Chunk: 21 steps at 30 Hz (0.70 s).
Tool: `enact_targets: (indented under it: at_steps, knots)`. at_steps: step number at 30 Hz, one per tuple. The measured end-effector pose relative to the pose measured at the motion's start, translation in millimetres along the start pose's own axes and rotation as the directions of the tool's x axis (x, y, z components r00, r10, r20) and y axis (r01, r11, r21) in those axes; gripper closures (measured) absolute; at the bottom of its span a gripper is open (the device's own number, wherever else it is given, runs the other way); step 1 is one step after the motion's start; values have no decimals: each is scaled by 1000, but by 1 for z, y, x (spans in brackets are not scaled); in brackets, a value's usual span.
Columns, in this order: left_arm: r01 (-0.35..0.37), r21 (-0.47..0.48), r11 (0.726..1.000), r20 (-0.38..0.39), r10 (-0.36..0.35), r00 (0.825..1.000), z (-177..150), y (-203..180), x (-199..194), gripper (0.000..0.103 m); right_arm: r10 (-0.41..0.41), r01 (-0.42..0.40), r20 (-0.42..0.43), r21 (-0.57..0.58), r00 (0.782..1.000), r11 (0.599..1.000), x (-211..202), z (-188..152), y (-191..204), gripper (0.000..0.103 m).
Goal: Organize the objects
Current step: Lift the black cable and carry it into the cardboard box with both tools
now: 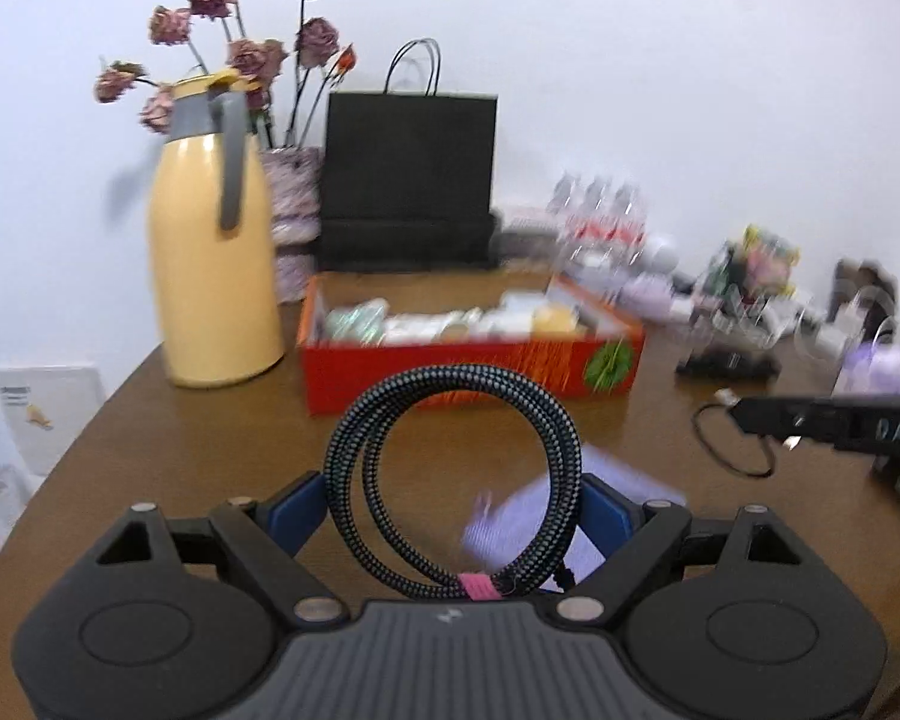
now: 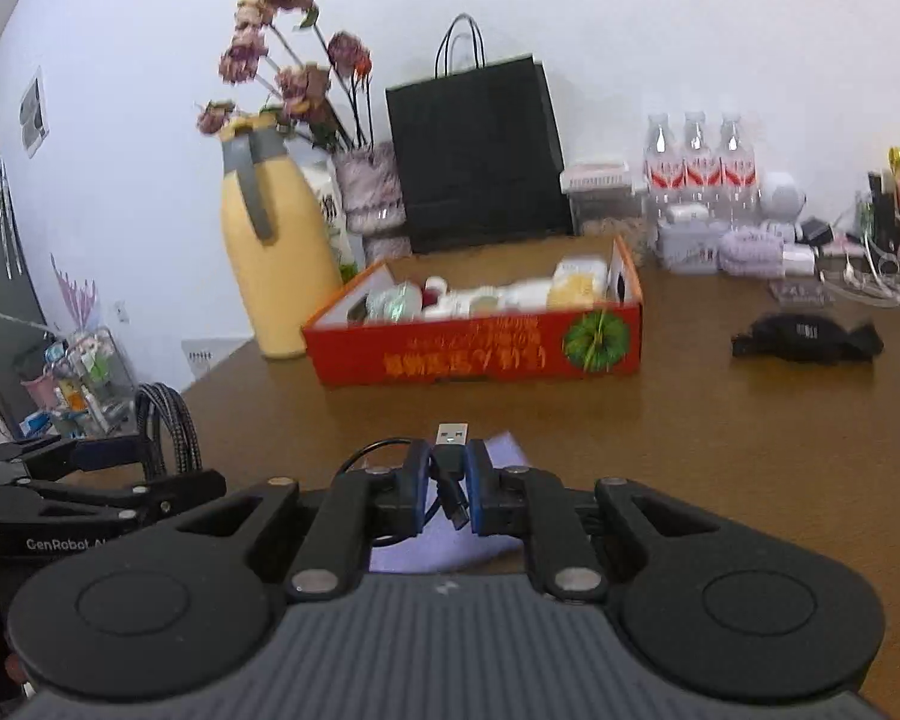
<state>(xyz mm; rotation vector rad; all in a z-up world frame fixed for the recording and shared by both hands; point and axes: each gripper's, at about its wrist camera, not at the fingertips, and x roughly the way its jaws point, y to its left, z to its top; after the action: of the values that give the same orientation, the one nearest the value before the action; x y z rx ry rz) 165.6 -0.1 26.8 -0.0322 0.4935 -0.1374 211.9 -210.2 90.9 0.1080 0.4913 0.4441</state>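
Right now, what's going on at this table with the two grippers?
A person is tidying a cluttered brown table with a gripper in each hand. The left gripper holds a coiled braided cable upright between its wide-set fingers. The right gripper is pinched shut on a thin black USB cable, plug pointing forward. Both are held in front of the red box of small items; neither cable is in it yet.
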Motion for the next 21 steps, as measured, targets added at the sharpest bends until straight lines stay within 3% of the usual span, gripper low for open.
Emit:
enact_targets:
  at_steps: [2,5,8,10,13,16,18,21]
  knots:
    - [53,-7,999,28,-53,998,27,8,22,15,7,-6,24,-21,1000,1000,15,21,-6,90]
    - [61,23,998,30,-62,998,75,16,75,15,-11,14,57,-62,998,998,56,63,-20,90]
    - [66,79,995,-11,-65,998,122,17,149,15,19,-18,14,-39,1000,999,119,109,-40,90]
    - [76,88,993,-84,-69,994,148,21,208,15,4,-6,-45,-45,999,999,173,133,-51,90]
    - [78,58,995,-259,-61,964,171,35,300,15,-80,68,-127,-97,989,993,253,156,-60,90]
    - [13,46,999,-342,3,940,174,42,357,14,-130,110,-178,-117,976,987,308,162,-68,90]
    - [-8,48,999,-388,26,921,175,46,384,14,-168,142,-228,-126,959,982,343,158,-73,89]
    - [16,16,1000,-419,-7,908,170,55,393,14,-166,147,-267,-91,949,985,366,152,-83,88]
